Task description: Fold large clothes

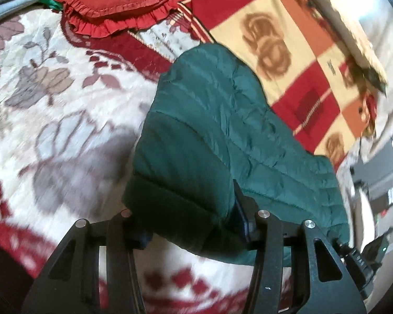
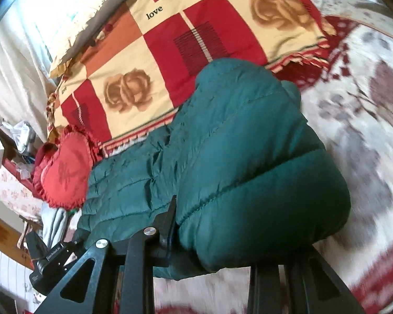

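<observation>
A dark green quilted puffer jacket (image 1: 222, 136) lies bunched on the bed and hangs from both grippers. My left gripper (image 1: 191, 225) is shut on its near left edge, with green fabric bulging between the black fingers (image 1: 242, 217). In the right wrist view the jacket (image 2: 235, 157) fills the middle. My right gripper (image 2: 212, 238) is shut on its near right edge; the left finger (image 2: 167, 222) shows, the right one is hidden under the padding. The other gripper shows at the lower left (image 2: 49, 259) and, in the left wrist view, at the lower right (image 1: 364, 256).
The bed has a white and red floral blanket (image 1: 52, 104). A red, orange and cream checked rose cover (image 2: 170, 39) lies beyond the jacket. A red frilled heart cushion (image 1: 118, 0) sits at the back, also in the right wrist view (image 2: 65, 172). Clutter stands at the left (image 2: 10, 141).
</observation>
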`<state>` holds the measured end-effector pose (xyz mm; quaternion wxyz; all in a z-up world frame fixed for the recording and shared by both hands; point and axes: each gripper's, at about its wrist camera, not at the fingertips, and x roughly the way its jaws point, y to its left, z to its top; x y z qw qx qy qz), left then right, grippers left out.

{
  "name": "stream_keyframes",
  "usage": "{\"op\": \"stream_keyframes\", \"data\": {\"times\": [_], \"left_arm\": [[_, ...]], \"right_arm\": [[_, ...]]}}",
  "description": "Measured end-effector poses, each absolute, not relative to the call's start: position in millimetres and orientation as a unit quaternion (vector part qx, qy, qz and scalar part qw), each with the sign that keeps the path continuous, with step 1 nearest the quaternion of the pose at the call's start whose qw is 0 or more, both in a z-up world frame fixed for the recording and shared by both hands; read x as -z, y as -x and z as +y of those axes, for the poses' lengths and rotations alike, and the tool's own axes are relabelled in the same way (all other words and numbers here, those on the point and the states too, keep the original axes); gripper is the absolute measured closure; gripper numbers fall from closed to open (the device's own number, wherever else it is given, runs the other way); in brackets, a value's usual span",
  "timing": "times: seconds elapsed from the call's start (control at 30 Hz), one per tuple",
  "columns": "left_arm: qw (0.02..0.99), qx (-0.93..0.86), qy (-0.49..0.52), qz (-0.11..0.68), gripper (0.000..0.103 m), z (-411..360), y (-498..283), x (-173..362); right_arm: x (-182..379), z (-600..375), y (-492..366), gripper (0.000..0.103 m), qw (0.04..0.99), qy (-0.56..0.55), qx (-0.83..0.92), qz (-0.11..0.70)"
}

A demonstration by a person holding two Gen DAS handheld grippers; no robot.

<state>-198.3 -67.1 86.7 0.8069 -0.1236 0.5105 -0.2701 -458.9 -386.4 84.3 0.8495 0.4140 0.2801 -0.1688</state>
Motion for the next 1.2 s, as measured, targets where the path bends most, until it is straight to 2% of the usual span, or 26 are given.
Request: {"op": "stream_keyframes", "data": {"times": [0.07,0.1,0.13,0.2,0.3,0.5,0.7,0.83,0.97,1.13,1.2], "left_arm": [[0.807,0.264,0.112,0.516,0.052,-62,209,-77],[0.807,0.261,0.108,0.519,0.048,-62,211,-73],[0.806,0.256,0.108,0.523,0.045,-61,212,-65],[0.799,0.245,0.125,0.535,0.032,-54,211,-55],[0.790,0.241,0.141,0.546,0.030,-45,211,-56],[0.828,0.220,0.081,0.510,0.030,-41,234,-89],[0.866,0.233,0.017,0.443,0.030,-51,270,-117],[0.883,0.234,-0.023,0.406,0.030,-62,295,-129],[0.885,0.232,-0.031,0.403,0.030,-68,307,-131],[0.889,0.235,-0.046,0.391,0.030,-77,328,-132],[0.891,0.233,-0.064,0.384,0.030,-82,334,-132]], "right_arm": [[-77,-381,467,0.071,0.843,-0.418,0.172,0.291],[-71,-380,469,0.066,0.838,-0.421,0.175,0.299],[-63,-382,469,0.051,0.832,-0.424,0.177,0.309],[-51,-387,472,0.042,0.816,-0.435,0.183,0.335],[-58,-390,487,0.036,0.815,-0.428,0.202,0.334],[-83,-382,519,0.032,0.826,-0.379,0.246,0.336],[-114,-355,529,0.023,0.859,-0.310,0.266,0.309],[-129,-326,515,0.023,0.881,-0.257,0.254,0.305],[-139,-300,504,0.022,0.897,-0.218,0.242,0.298],[-153,-267,499,0.008,0.915,-0.155,0.247,0.279],[-154,-259,498,0.006,0.918,-0.141,0.247,0.276]]}}
